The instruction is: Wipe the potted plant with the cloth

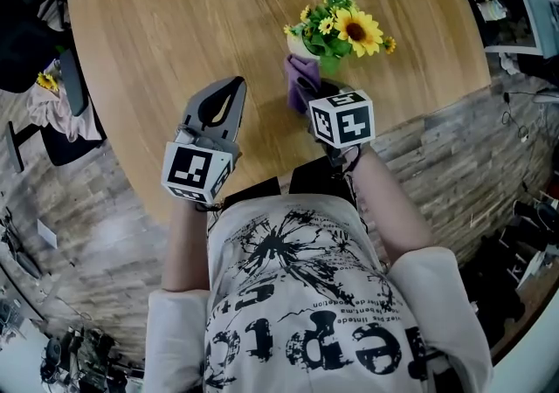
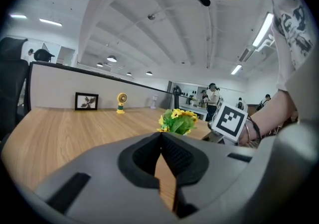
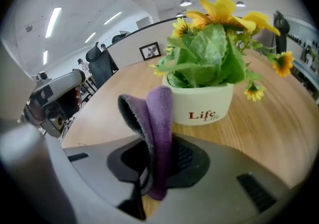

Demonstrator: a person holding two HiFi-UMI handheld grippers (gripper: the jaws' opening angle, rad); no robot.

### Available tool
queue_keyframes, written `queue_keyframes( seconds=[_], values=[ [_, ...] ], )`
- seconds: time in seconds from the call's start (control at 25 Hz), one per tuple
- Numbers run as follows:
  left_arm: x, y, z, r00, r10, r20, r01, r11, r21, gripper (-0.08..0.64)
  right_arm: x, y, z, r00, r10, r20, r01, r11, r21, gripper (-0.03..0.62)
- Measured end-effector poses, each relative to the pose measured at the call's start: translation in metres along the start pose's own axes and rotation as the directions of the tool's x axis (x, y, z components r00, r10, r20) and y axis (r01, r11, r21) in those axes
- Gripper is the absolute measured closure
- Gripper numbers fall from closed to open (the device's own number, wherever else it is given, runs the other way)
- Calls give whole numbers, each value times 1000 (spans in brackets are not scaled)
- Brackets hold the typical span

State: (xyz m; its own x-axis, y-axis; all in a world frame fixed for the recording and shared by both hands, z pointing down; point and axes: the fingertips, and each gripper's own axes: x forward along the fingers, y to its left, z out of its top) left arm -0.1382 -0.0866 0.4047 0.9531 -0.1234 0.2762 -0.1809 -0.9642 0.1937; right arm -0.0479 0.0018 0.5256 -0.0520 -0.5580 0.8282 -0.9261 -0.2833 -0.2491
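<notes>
Nearest to you is your printed shirt (image 1: pixel 323 313), and beyond it the round wooden counter (image 1: pixel 175 24).

At the left, the left gripper (image 1: pixel 234 86) has its jaws together with nothing between them. In the left gripper view only the bare wood shows through the small gap below the tips. It points across the counter, to the left of the plant and clearly apart from it.

At the right, the right gripper (image 3: pixel 154 146) has its jaws clamped on the purple cloth (image 3: pixel 159 118). The cloth is folded and it stands up out of the jaws, so its long axis runs forward, toward the pot.

The potted plant (image 3: pixel 202 101), a white pot with yellow artificial sunflowers (image 1: pixel 354 29), stands upright on the counter, straight ahead of the right jaws and just behind the free end of the cloth. The cloth overlaps the left side of the pot in the right gripper view, but you cannot tell whether it touches.

I judge that the right hand is the nearer one, and that the wipe needs only a short push forward.
</notes>
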Motion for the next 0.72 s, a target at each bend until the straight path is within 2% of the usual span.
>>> queue_keyframes(
  seconds=[0.2,0.52,0.72],
  values=[
    [9,-12,2,1000,-20,11,20,1000,4,557,-15,-17,-13,1000,-11,-29,10,999,-50,515],
    [36,-29,-8,998,-58,-32,58,998,-4,557,-37,-47,-28,995,-35,-90,25,994,-106,514],
    [62,-47,-17,992,-98,-74,97,995,-5,542,-53,-84,-31,992,-69,-105,60,995,-85,515]
  ],
)
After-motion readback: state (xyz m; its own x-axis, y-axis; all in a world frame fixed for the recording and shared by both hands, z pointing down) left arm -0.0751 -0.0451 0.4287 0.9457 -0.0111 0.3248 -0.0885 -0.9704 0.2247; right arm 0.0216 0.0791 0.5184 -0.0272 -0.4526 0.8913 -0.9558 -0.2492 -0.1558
